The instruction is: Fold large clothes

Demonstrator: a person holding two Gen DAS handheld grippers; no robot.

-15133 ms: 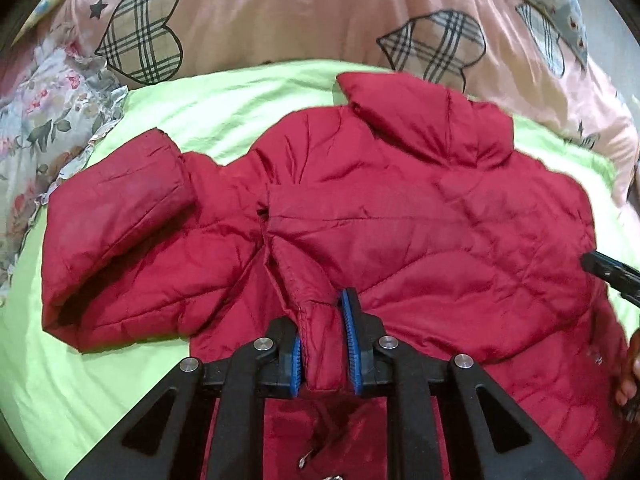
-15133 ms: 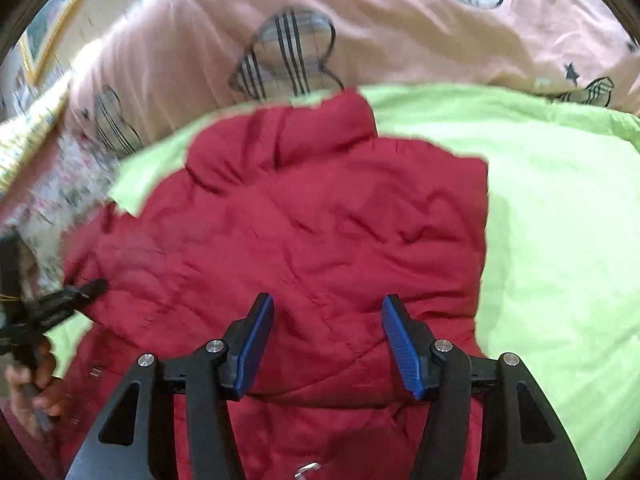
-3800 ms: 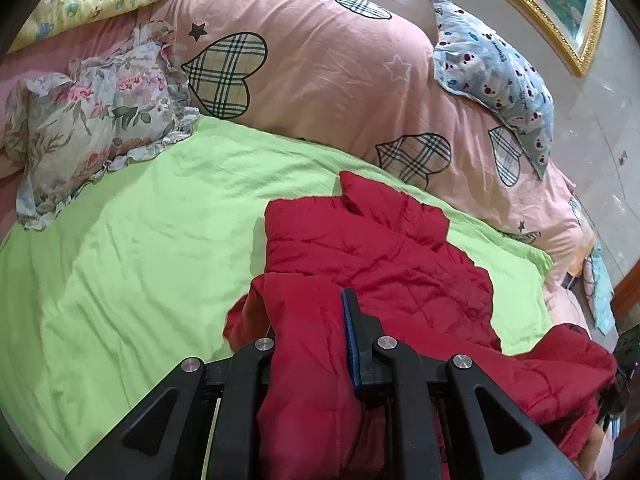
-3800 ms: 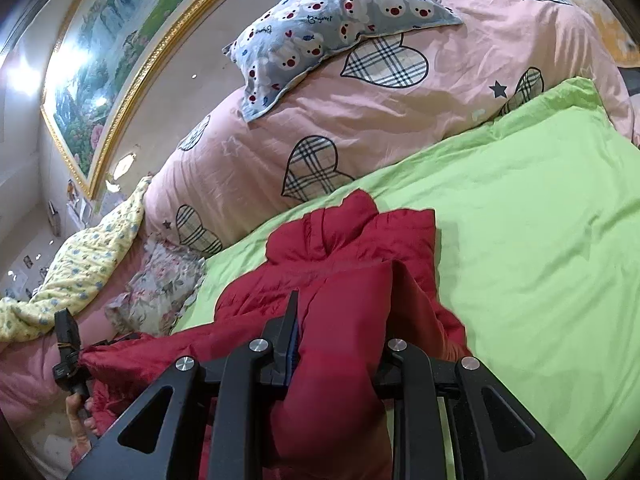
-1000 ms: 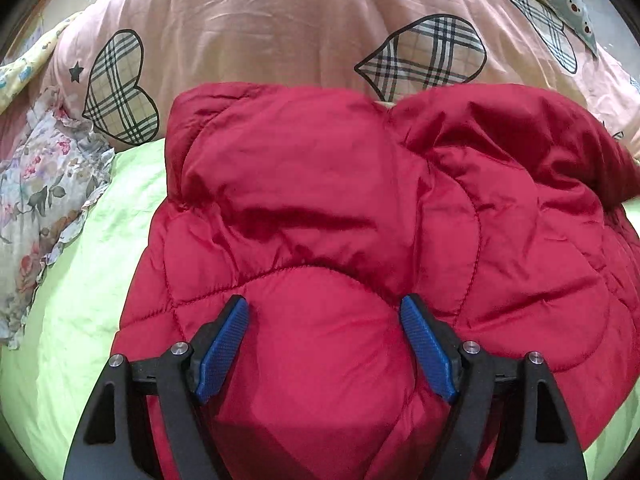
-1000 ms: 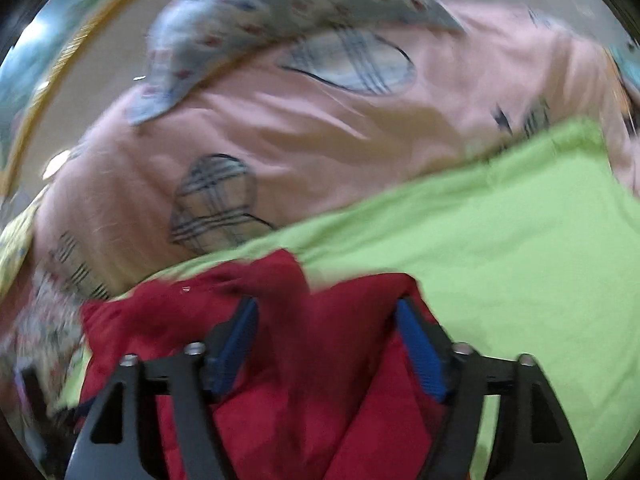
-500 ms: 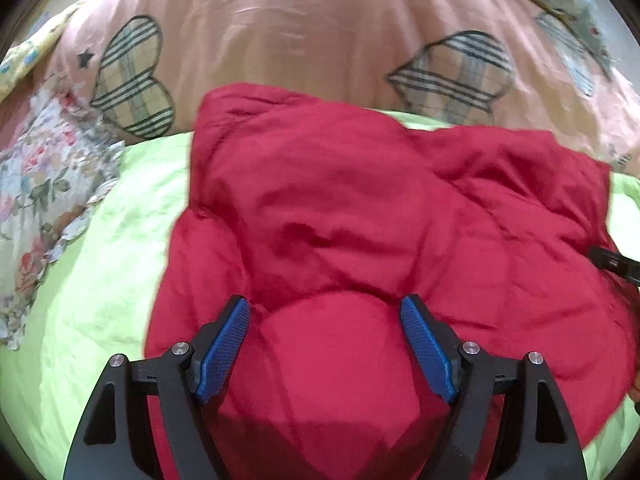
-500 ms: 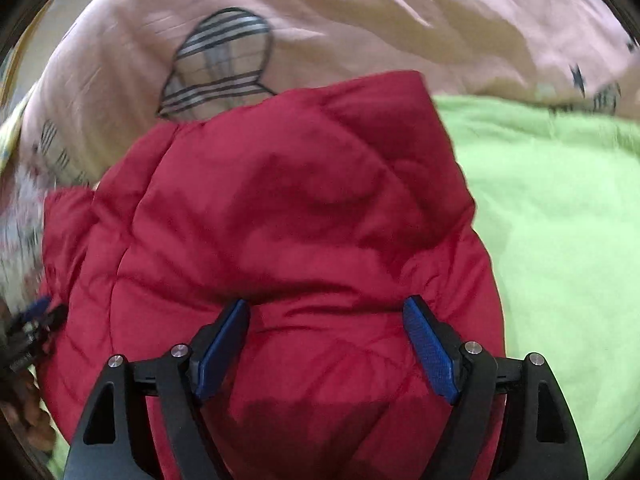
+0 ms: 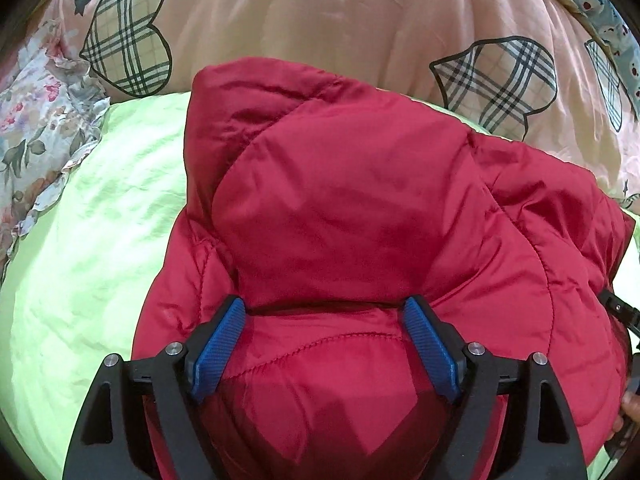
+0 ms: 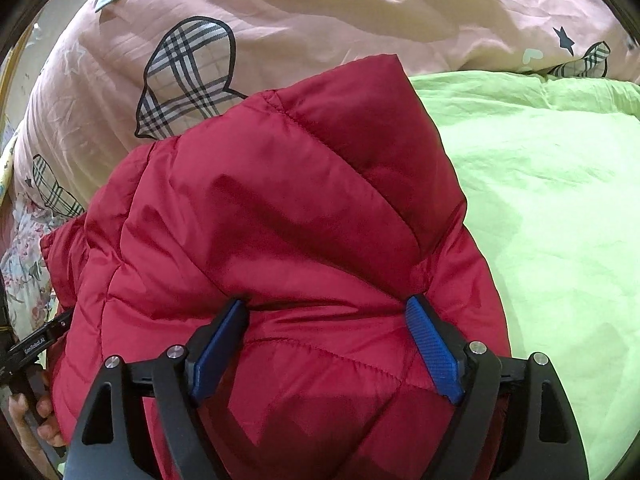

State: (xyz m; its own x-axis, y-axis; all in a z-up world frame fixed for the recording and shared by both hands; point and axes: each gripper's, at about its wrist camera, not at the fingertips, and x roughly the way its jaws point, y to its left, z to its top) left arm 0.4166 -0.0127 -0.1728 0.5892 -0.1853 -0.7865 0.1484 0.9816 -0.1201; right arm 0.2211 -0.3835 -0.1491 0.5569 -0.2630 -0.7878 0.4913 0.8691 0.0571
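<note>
Red quilted jacket [image 9: 360,208] lies bundled on the lime-green sheet [image 9: 92,240], filling the centre of both wrist views, its top edge up against the pink duvet [image 9: 320,12] with plaid hearts. The left gripper [image 9: 326,344] sits low in frame, jaws spread wide with padded fabric bulging between them. The right gripper [image 10: 326,344] is likewise spread, pressed into the jacket. A floral pillow [image 9: 36,120] shows at left.

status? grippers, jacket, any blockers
Left gripper open, right gripper open, both straddling the red jacket. Jacket bundled on green sheet. No blockers visible.
</note>
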